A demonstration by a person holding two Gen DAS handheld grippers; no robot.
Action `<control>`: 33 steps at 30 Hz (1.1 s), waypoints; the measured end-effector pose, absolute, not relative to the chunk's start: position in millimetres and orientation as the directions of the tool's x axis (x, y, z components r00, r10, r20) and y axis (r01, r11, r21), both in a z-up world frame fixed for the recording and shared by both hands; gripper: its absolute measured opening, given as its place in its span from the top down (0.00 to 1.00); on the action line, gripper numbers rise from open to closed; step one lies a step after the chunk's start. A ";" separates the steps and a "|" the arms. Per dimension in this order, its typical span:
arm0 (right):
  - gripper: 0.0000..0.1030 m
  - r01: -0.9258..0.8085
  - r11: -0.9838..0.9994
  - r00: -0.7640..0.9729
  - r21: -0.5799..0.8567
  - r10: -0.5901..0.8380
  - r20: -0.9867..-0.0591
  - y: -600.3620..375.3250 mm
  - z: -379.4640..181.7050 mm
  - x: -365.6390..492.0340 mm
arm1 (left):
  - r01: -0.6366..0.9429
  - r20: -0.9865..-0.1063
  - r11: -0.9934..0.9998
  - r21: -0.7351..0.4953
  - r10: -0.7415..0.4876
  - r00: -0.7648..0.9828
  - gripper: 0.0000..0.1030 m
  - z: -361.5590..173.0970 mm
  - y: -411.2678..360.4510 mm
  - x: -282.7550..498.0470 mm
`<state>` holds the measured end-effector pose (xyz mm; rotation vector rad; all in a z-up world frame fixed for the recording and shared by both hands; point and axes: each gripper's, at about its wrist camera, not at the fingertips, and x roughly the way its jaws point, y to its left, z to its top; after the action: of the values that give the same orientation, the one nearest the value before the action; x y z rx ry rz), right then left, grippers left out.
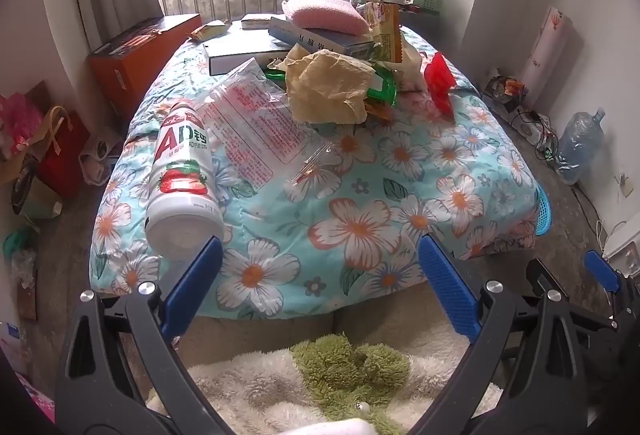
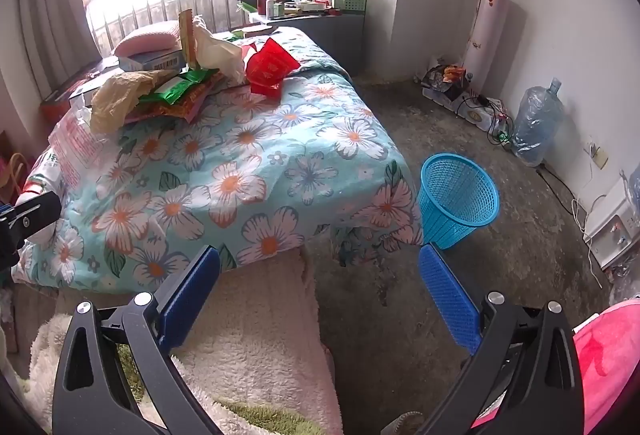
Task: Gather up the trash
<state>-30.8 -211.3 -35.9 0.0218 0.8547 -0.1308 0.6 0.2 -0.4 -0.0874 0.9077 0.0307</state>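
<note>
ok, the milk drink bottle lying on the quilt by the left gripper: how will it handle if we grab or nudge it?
The bottle lies on its side near the quilt edge, so a nudge may roll it off. Its round, smooth plastic body could slip between the pads unless gripped across the middle. It looks rigid; whether it is full or empty cannot be told. The left gripper is open.

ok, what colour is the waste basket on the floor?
Bright blue mesh basket; clearest in the right wrist view.

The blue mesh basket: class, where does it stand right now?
In the right wrist view, the blue mesh basket stands upright on the floor at the right of the bed, beside the hanging corner of the floral quilt, just beyond the right gripper.
</note>
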 end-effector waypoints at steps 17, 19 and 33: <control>0.06 0.125 0.992 0.650 -0.029 -0.104 -0.753 -212.3 -35.1 -30.3 | -0.066 -0.785 0.997 -0.046 0.005 0.619 0.08 -1.2 -0.1 -0.8; 0.06 0.124 0.992 0.651 -0.030 -0.104 -0.752 -211.3 -35.6 -30.4 | -0.066 -0.785 0.997 -0.046 0.005 0.619 0.08 -1.1 0.0 -1.0; 0.06 0.118 0.992 0.650 -0.031 -0.101 -0.753 -209.7 -35.1 -28.4 | -0.065 -0.788 0.997 -0.047 0.003 0.615 0.08 -4.2 -0.8 0.4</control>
<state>-28.4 -209.7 -35.1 0.0215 0.8545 -0.1248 0.4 -0.8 -4.2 -0.0728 0.9072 0.0390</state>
